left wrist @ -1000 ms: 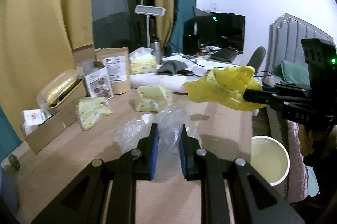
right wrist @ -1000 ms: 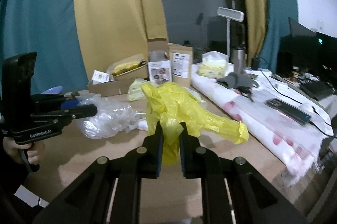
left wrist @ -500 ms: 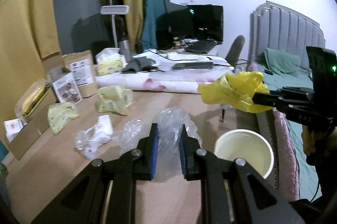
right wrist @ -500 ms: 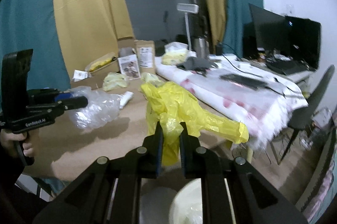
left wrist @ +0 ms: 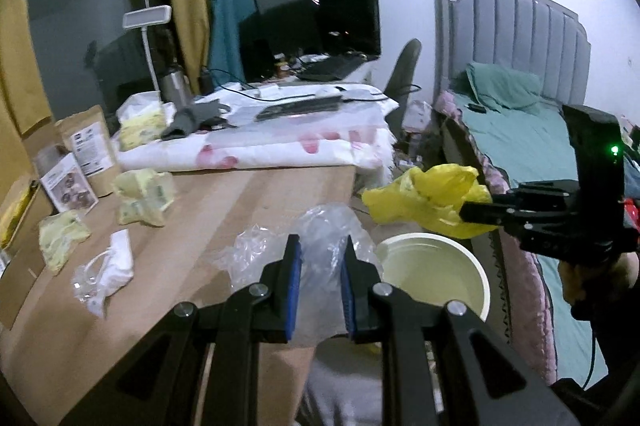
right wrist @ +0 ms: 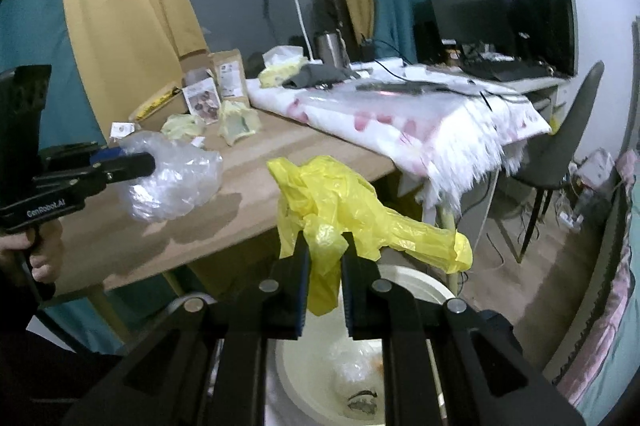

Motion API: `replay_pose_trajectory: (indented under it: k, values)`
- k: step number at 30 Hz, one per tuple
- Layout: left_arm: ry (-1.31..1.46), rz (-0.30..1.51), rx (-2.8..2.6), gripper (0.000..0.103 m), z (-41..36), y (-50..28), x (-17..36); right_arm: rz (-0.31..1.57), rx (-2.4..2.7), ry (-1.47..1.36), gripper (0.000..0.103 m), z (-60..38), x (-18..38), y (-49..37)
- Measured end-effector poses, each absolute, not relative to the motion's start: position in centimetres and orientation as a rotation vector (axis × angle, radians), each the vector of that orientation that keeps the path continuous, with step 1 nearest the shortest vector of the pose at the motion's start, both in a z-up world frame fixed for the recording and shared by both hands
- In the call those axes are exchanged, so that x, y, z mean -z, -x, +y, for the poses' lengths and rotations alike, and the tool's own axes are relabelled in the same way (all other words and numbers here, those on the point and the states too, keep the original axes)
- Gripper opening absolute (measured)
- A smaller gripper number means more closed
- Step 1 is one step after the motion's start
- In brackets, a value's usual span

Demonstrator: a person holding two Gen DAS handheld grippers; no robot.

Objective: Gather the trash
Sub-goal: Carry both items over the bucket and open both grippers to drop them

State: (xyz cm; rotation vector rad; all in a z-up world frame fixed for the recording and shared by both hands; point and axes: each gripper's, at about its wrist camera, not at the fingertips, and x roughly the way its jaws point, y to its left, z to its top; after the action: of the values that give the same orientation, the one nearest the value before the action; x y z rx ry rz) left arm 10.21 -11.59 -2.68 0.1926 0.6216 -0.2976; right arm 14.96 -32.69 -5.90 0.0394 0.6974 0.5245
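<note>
Right claw (right wrist: 324,266) pinches the yellow bag (right wrist: 352,205) over the bin (right wrist: 420,282) & left claw (left wrist: 320,266) grips clear plastic (left wrist: 324,230) by the desk (left wrist: 248,201) edge, ready to drop both in.

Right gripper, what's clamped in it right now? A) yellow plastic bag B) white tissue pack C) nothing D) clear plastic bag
A. In the right wrist view the right gripper is shut on the yellow plastic bag, which hangs above the cream bin; the clear plastic bag is in the left gripper.
</note>
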Motion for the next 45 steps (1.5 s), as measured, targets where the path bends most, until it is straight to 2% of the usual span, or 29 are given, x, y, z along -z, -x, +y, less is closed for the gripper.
replay_pose_trajectory:
  k: [3,5,7,9,22,25,26,28,30,31,33,45]
  values:
    - [-0.203,0.634,0.32,0.017,-12.9,-10.7,3.0,0.718,-0.509,-0.055,0.019,-33.6,6.8,-15.3]
    - [-0.212,0.639,0.338,0.017,-13.8,-11.0,3.3,0.735,-0.495,-0.059,0.031,-34.2,7.4,-15.7]
    - [-0.218,0.651,0.356,0.017,-14.6,-11.3,3.8,0.742,-0.47,-0.066,0.061,-35.0,7.8,-15.7]
    - [-0.221,0.666,0.373,0.017,-15.4,-11.7,4.2,0.741,-0.459,-0.085,0.068,-35.8,8.0,-15.8]
    - [-0.209,0.763,0.529,0.018,-21.3,-15.0,7.1,0.757,-0.346,-0.142,0.068,-40.5,9.1,-15.3]
    - [-0.195,0.816,0.564,0.021,-22.6,-16.2,8.2,0.758,-0.312,-0.15,0.068,-41.5,9.1,-15.2]
    - [-0.182,0.837,0.573,0.023,-23.0,-16.5,8.5,0.758,-0.303,-0.153,0.068,-41.8,9.1,-15.2]
    - [-0.146,0.867,0.602,0.036,-23.4,-17.0,8.9,0.757,-0.285,-0.164,0.068,-42.5,9.0,-15.1]
    - [-0.131,0.871,0.618,0.066,-23.6,-17.1,9.0,0.755,-0.271,-0.17,0.068,-43.0,8.8,-15.2]
    - [-0.125,0.863,0.623,0.07,-23.5,-17.0,8.9,0.754,-0.263,-0.169,0.068,-43.2,8.7,-15.2]
    - [-0.115,0.865,0.632,0.072,-23.4,-17.0,8.9,0.753,-0.257,-0.166,0.068,-43.2,8.6,-15.4]
    - [-0.097,0.819,0.556,0.073,-19.3,-16.1,7.2,0.746,-0.336,-0.113,0.068,-38.3,7.2,-16.4]
